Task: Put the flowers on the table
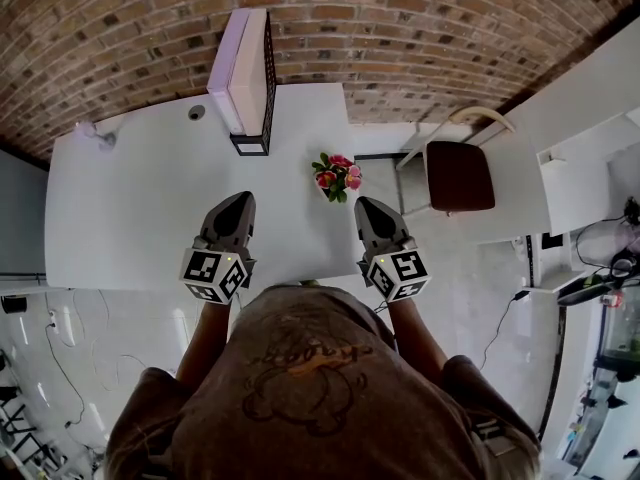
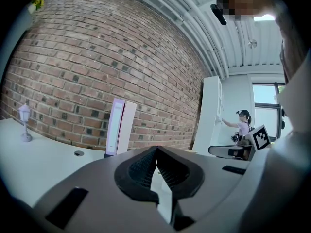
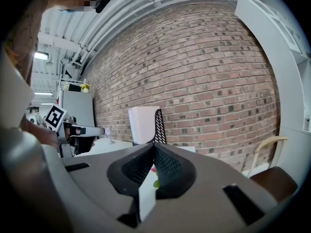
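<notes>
Head view: pink flowers (image 1: 338,176) stood on the white table (image 1: 140,198), apparently task done; your left gripper (image 1: 238,203) and right gripper (image 1: 366,208) were closed, empty.

A red-brown brick wall (image 1: 400,28) fills the head view from 10 to 2 o'clock. Against it stands the white table (image 1: 130,198), with an upright white box (image 1: 250,68) at 12 o'clock and a small lamp (image 1: 97,135) at 10 o'clock. A chair (image 1: 458,176) with a brown seat sits at 2 o'clock and white shelving (image 1: 590,108) at 3 o'clock. The floor (image 1: 480,298) is pale and glossy. In the left gripper view a bright window (image 2: 266,98) shows at 3 o'clock.
</notes>
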